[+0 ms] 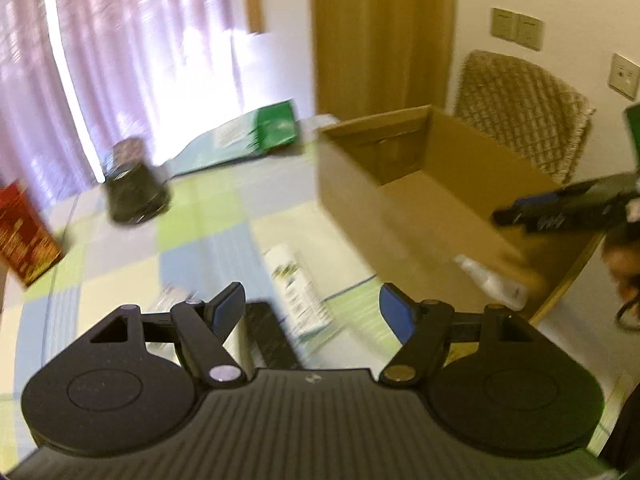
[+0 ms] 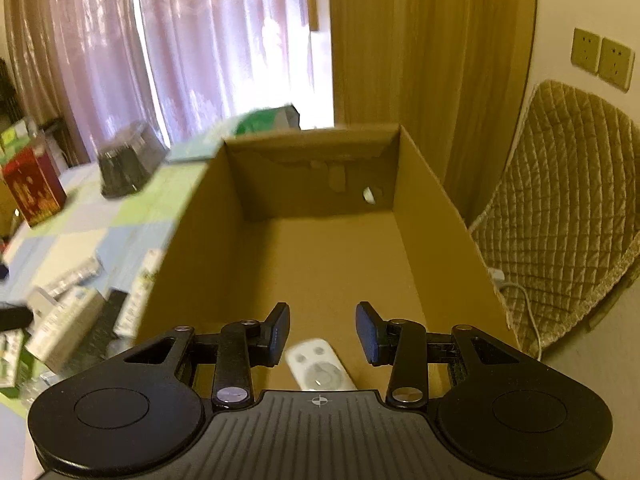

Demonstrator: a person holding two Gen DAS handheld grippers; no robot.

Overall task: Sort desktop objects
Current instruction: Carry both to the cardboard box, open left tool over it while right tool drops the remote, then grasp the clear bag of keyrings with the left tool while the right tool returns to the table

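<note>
We see pink curtains (image 2: 100,60) lit from behind; a wooden panel (image 2: 432,60) right of them | wall sockets (image 2: 602,62) on the cream wall; below them a quilted chair back (image 2: 560,200); a white cable (image 2: 528,308) beside it

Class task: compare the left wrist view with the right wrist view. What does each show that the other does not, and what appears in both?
Only the left wrist view shows the open left gripper above the checked tablecloth, and the right gripper seen from outside, at the box's near edge.

Only the right wrist view shows the white remote control inside the box, beneath the open right gripper, and a round hole in the far wall.

Both show the open brown cardboard box, the red carton, the dark container and the quilted chair.
</note>
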